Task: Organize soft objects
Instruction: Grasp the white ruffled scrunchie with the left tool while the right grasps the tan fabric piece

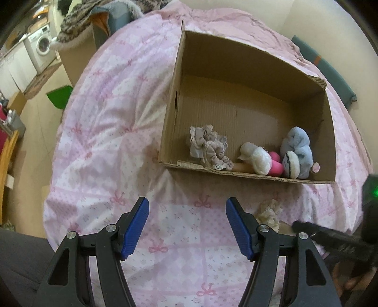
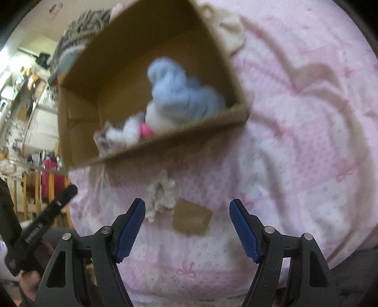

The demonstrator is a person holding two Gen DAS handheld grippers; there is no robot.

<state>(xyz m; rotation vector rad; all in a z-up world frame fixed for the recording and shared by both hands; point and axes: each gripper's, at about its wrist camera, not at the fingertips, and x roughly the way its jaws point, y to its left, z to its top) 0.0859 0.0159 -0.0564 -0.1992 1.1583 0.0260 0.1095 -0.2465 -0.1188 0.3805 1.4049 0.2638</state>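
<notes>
A cardboard box (image 1: 236, 70) lies open on a pink quilt. Along its near wall sit a grey lace scrunchie (image 1: 209, 147), a white plush (image 1: 256, 158), a pink ball (image 1: 275, 163) and a blue plush (image 1: 296, 151). The box (image 2: 78, 132) and the blue plush (image 2: 179, 94) also show, blurred, in the right wrist view. A cream scrunchie (image 1: 268, 213) lies on the quilt in front of the box, beside a brown card piece (image 2: 191, 220); it also shows in the right wrist view (image 2: 160, 196). My left gripper (image 1: 187, 228) is open and empty. My right gripper (image 2: 187, 228) is open and empty, just short of the cream scrunchie.
The pink quilt (image 1: 113, 141) covers the bed. A dark teal cushion (image 1: 330, 73) lies at the bed's far right edge. A knitted blanket (image 1: 78, 19) and boxes sit beyond the bed's far left. A washing machine (image 1: 40, 47) stands at the left. A cream plush (image 2: 229, 30) lies behind the box.
</notes>
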